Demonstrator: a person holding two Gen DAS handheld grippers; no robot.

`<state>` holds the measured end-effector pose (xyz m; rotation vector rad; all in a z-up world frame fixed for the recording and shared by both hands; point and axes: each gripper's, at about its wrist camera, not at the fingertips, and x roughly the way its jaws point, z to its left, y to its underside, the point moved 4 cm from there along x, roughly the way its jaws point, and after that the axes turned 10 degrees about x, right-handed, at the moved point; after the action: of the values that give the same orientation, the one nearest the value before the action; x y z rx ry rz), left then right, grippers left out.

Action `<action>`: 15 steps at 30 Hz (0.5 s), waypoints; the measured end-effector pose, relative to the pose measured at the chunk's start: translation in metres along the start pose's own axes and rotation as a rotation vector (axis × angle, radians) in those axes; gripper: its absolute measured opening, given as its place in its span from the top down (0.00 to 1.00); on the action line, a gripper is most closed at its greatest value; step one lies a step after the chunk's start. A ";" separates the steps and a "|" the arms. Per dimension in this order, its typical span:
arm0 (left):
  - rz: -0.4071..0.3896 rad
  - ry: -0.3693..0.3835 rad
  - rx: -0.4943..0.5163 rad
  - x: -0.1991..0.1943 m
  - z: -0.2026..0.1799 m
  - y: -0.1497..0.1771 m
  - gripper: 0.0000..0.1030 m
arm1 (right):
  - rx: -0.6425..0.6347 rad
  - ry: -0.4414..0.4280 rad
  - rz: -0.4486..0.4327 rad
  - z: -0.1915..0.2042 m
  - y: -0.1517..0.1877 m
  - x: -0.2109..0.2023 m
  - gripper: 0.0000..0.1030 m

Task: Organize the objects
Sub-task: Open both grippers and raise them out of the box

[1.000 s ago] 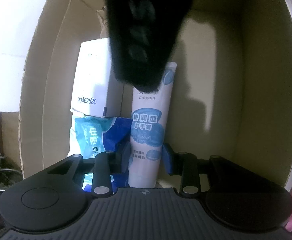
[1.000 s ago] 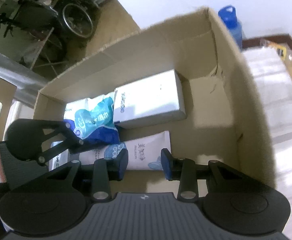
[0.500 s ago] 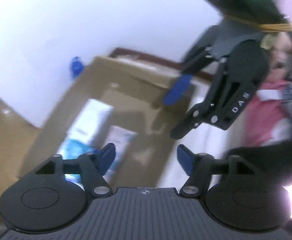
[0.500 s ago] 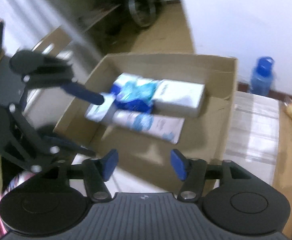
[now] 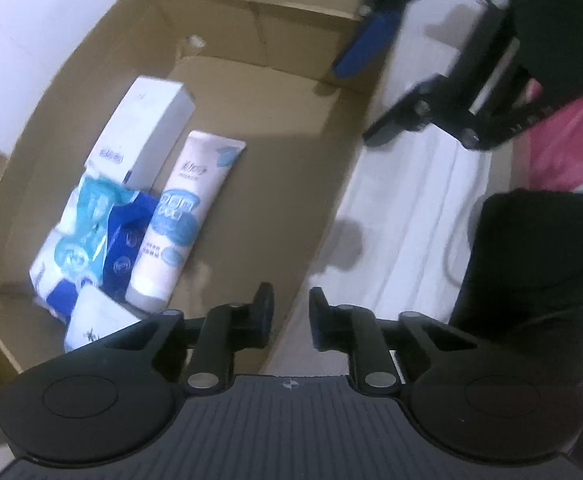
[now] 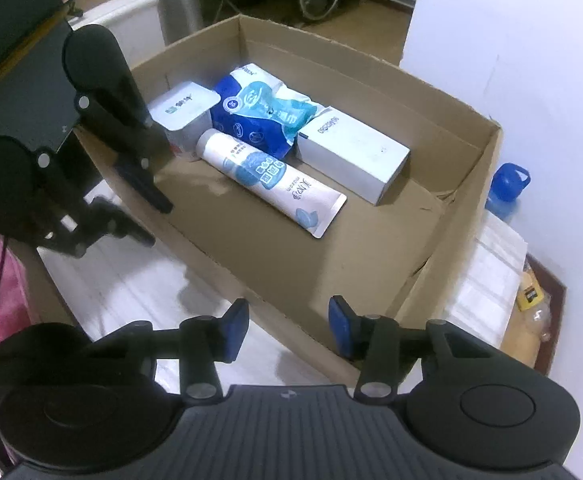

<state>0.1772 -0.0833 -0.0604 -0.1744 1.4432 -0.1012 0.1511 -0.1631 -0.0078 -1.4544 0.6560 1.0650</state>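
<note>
Left gripper (image 5: 290, 314) sat at 6 o'clock in its own view, jaws drawn close with nothing between them, hanging over the near wall of the cardboard box (image 5: 327, 152). Right gripper (image 6: 287, 326) was at 6 o'clock in its view, jaws closing, nothing between them, above the box's near edge and the white surface (image 6: 131, 292) beside it.

Inside the box, toward 9 o'clock in the left view: a hand-cream tube (image 5: 183, 220) lay flat, cap end nearest. Just beside it was a crumpled blue-and-teal packet (image 5: 99, 232), print too blurred to read. A small white carton (image 5: 95, 320) was partly cut off by the gripper body. Farther back lay a long white carton (image 5: 147, 128).

At 3 o'clock in the right view, a blue bottle (image 6: 507, 188) stood outside the box, its lower part hidden by the wall.
</note>
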 end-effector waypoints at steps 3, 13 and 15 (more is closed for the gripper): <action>0.006 0.004 -0.002 -0.003 -0.006 0.005 0.85 | 0.006 -0.013 0.015 -0.003 0.001 -0.004 0.56; -0.003 0.001 -0.017 -0.023 -0.046 0.025 0.85 | 0.042 -0.063 0.020 -0.015 0.002 -0.015 0.57; -0.005 0.002 -0.018 -0.037 -0.060 0.029 0.85 | 0.038 -0.061 0.018 -0.014 0.004 -0.017 0.57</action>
<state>0.1125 -0.0520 -0.0363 -0.1931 1.4464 -0.0926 0.1442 -0.1807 0.0047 -1.3803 0.6434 1.1018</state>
